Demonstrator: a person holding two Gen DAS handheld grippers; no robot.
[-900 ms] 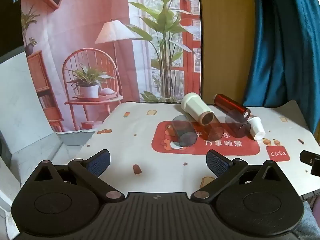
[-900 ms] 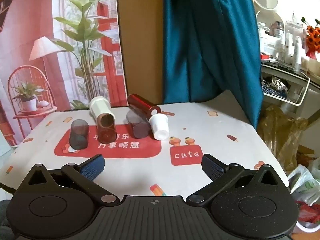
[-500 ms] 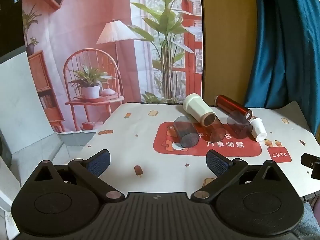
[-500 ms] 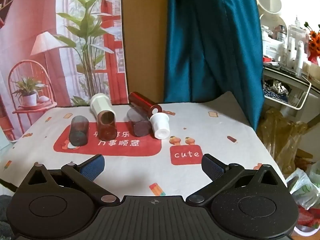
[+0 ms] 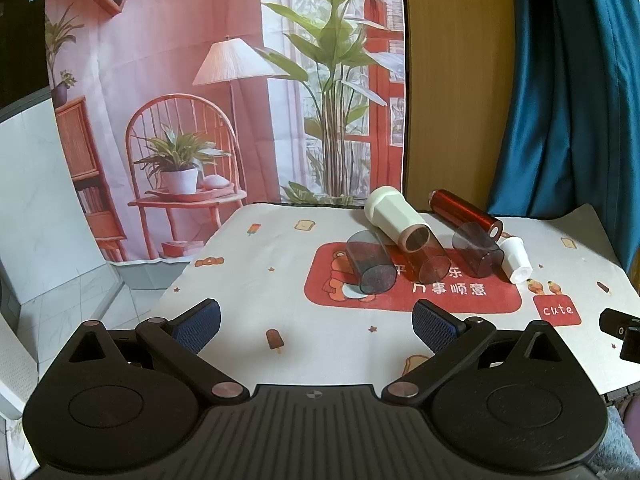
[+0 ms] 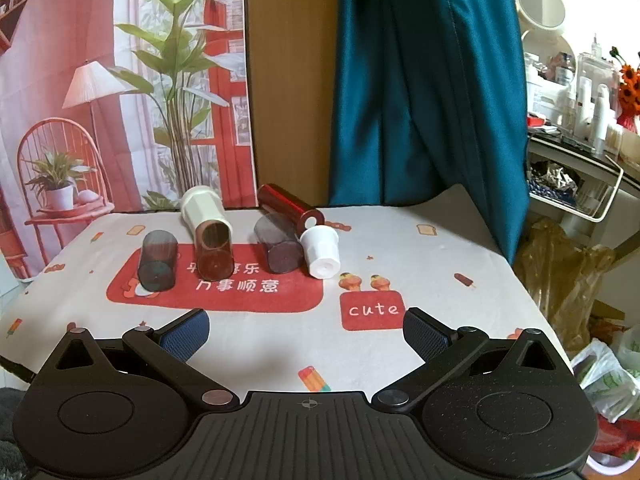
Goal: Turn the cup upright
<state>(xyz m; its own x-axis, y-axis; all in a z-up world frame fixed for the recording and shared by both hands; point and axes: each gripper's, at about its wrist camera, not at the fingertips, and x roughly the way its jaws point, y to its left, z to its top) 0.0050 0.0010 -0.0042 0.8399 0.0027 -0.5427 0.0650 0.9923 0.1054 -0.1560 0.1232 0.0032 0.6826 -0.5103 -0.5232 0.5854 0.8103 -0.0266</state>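
Several cups lie on their sides at the far middle of the table. A smoky grey cup lies leftmost. Beside it a brown cup sticks out of a white cup. Further right lie a dark cup, a small white cup and a red metallic tube. My left gripper and right gripper are both open and empty, well short of the cups.
The table carries a white cloth with a red printed panel. A printed backdrop and a teal curtain hang behind. A shelf and plastic bags stand off the right edge. The right gripper's tip shows at right.
Both grippers have drifted slightly; the cups sit a little lower and left in the views. No cup has moved, and both grippers stay open.
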